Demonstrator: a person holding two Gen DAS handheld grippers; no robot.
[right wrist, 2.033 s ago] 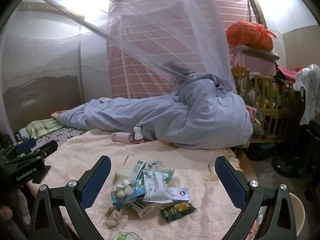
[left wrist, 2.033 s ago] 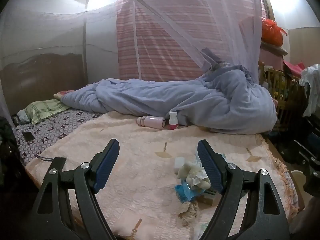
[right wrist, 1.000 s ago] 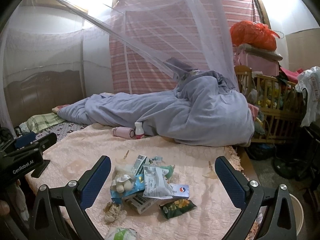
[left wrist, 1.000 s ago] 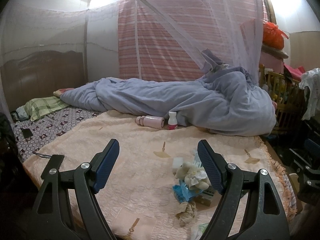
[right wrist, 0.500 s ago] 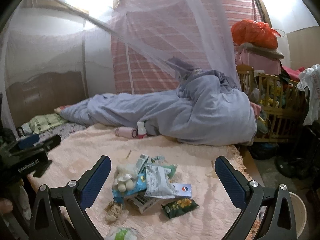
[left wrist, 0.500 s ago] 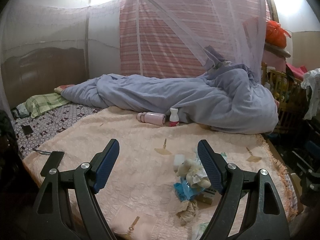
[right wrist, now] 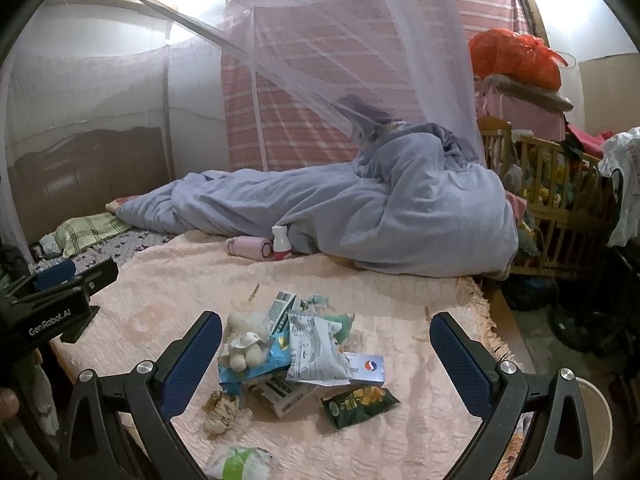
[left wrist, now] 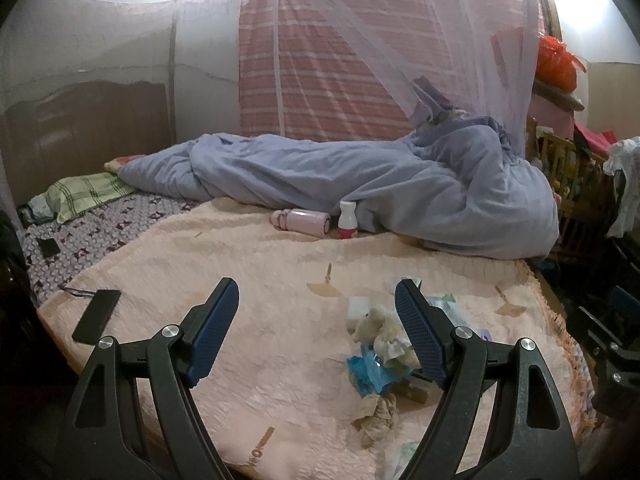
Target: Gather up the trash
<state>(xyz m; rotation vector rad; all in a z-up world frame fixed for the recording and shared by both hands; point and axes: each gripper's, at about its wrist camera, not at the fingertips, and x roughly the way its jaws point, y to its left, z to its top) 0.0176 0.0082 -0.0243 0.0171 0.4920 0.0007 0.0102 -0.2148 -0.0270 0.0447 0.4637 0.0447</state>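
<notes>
A pile of trash [right wrist: 296, 356] lies on the peach blanket [right wrist: 168, 292]: snack wrappers, a small box, a green chip bag [right wrist: 358, 399], crumpled paper [right wrist: 222, 410] and a green-white wrapper [right wrist: 238, 462]. My right gripper [right wrist: 326, 354] is open and empty, hovering over the pile. My left gripper [left wrist: 316, 328] is open and empty above the blanket [left wrist: 240, 264]; the pile [left wrist: 380, 356] sits by its right finger. The left gripper's body shows at the left of the right wrist view [right wrist: 52, 300].
A rumpled blue duvet [right wrist: 360, 220] lies across the bed's far side, with a pink bottle [right wrist: 248, 248] and a small white bottle [right wrist: 281, 242] before it. A black phone [left wrist: 96, 315] lies at the blanket's left edge. A wooden crib [right wrist: 560, 200] and a white bucket [right wrist: 598, 428] stand right.
Both grippers have drifted slightly over the bed and the views shifted a little. Both stay open and empty. The trash has not moved.
</notes>
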